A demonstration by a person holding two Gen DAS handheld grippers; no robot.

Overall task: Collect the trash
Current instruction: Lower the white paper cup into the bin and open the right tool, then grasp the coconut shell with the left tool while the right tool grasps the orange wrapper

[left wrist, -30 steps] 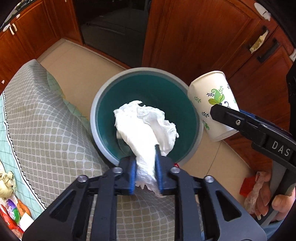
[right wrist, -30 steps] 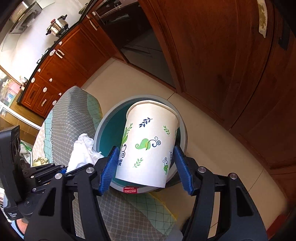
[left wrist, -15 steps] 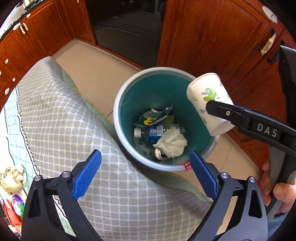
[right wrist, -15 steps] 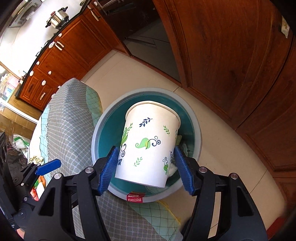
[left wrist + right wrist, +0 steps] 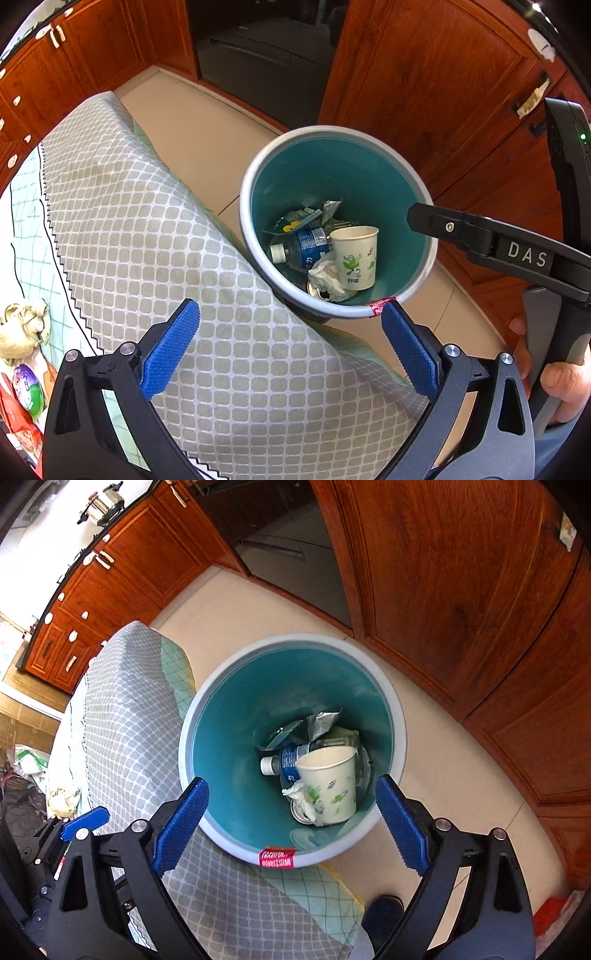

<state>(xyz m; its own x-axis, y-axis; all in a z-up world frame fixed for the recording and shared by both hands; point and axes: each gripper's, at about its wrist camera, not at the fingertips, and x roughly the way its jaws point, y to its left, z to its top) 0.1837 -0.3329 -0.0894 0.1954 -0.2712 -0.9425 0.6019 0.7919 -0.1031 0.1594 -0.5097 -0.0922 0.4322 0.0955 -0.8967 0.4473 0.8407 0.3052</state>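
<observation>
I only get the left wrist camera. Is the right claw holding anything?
Observer: No. The right claw is open wide, with nothing between its pads. It hangs over the trash bin, and the paper cup lies inside.
Kid: What's on the floor near it?
Observer: What looks like a dark shoe, right by the tablecloth's edge.
Kid: Anything cool far away?
Observer: A shiny steel pot sits above the far cabinets.

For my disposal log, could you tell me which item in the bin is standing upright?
The paper cup with green leaf print stands upright, mouth open upward. The blue-labelled bottle lies on its side, and the tissue is a crumpled heap.
</observation>
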